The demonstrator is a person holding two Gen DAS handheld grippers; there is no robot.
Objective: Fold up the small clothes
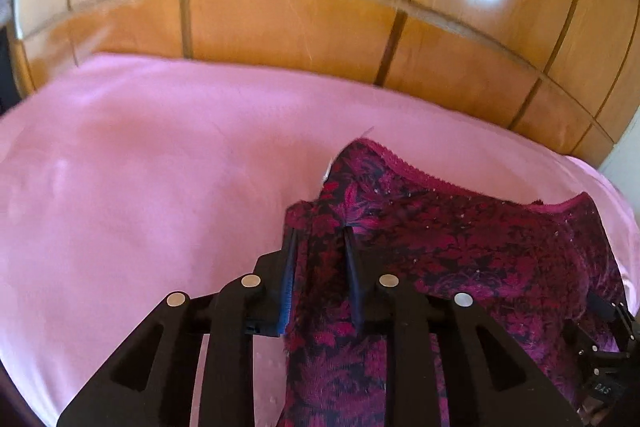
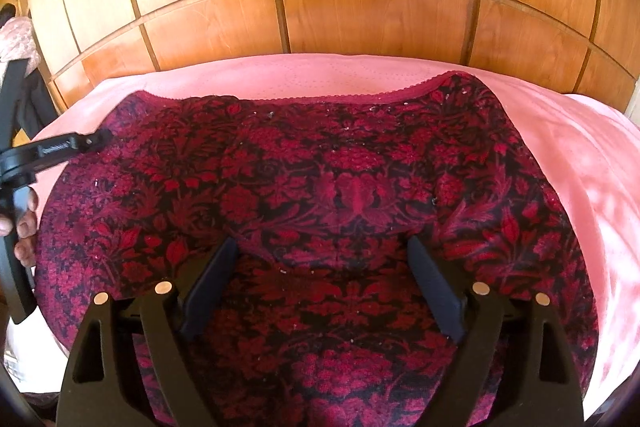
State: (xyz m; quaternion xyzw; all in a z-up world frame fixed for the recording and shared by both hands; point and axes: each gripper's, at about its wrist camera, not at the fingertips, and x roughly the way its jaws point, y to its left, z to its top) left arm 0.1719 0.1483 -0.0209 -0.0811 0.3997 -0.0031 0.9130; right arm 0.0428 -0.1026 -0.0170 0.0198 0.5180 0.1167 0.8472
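My left tongs (image 1: 320,231) are narrow, pinched on a raised fold at the left edge of the garment (image 2: 320,187). From the left wrist view the dark red and black floral cloth runs up between the two fingers and drapes back toward the camera, so that edge is lifted off the bed cover (image 1: 140,167). The garment's lace-trimmed edge (image 1: 420,179) curves away behind the grip, toward the far side of the bed.

My right tongs (image 2: 320,247) stand wide. Both fingers (image 2: 434,285) hang over the middle of the cloth, near the bed's close edge, with nothing caught between them. I cannot tell whether the tips rest on the fabric.

From the right wrist view the garment lies spread across most of the pink bed cover (image 2: 580,155), its trimmed edge (image 2: 400,94) toward the far side, by the wooden panelled wardrobe (image 2: 360,7). The pink cover shows bare along the far edge and down the right side.

At that view's left edge, my left tongs (image 2: 100,138) come in from the side, tip on the garment's far left corner, and my hand (image 2: 26,223) is wrapped on the handle.
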